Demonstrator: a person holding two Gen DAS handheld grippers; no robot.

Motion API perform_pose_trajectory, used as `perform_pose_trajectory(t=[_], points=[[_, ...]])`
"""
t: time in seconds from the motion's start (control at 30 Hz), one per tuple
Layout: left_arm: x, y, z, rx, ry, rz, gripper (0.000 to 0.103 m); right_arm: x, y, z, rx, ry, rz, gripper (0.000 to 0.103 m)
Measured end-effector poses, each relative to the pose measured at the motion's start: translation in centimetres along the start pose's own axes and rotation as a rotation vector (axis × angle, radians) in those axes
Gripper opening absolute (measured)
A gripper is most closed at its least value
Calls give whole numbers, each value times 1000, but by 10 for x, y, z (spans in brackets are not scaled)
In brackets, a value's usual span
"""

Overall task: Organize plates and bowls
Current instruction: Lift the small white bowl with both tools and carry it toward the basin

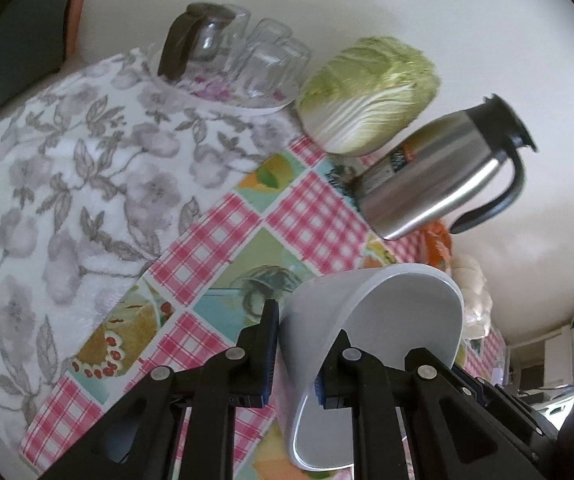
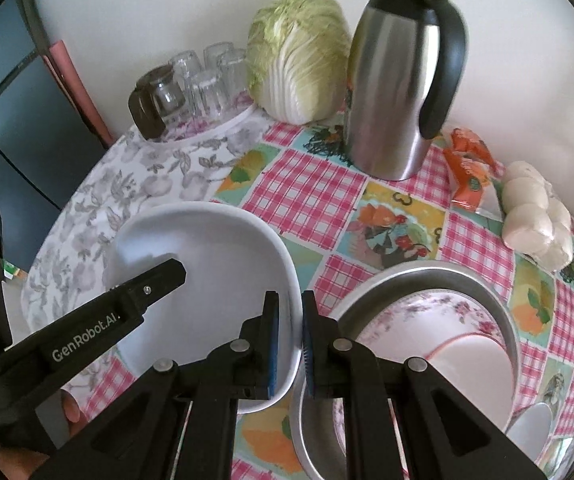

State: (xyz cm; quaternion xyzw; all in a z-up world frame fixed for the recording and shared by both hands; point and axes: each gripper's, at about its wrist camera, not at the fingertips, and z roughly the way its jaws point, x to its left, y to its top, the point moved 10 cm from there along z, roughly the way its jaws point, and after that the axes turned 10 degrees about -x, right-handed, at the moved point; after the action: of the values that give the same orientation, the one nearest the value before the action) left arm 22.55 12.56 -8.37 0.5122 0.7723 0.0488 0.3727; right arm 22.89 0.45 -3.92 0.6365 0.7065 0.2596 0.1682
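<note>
A white squarish bowl (image 2: 207, 256) hangs above the table, held by both grippers. My right gripper (image 2: 290, 340) is shut on its near right rim. My left gripper (image 1: 299, 356) straddles the opposite rim of the same bowl (image 1: 367, 320); one finger is inside, one outside, with a gap at the outer pad. The left gripper's finger (image 2: 155, 284) reaches into the bowl from the left in the right wrist view. A metal basin (image 2: 427, 276) at the right holds a floral plate (image 2: 419, 312) and a white dish (image 2: 471, 364).
A steel thermos jug (image 2: 395, 92), a napa cabbage (image 2: 299, 56) and a tray of upturned glasses (image 2: 203, 80) stand at the back by the wall. A floral towel (image 1: 67, 184) covers the left. An orange packet (image 2: 471, 168) and white buns (image 2: 535, 216) lie right.
</note>
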Motion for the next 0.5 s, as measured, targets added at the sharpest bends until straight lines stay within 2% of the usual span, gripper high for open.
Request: perform_pose_trajectory(t=[0.37, 0.5], points=[[-48, -11, -31, -42, -34, 95, 17, -29, -7, -47, -60, 30, 113, 11], [-68, -21, -34, -41, -47, 130, 17, -46, -14, -63, -95, 40, 189, 11]])
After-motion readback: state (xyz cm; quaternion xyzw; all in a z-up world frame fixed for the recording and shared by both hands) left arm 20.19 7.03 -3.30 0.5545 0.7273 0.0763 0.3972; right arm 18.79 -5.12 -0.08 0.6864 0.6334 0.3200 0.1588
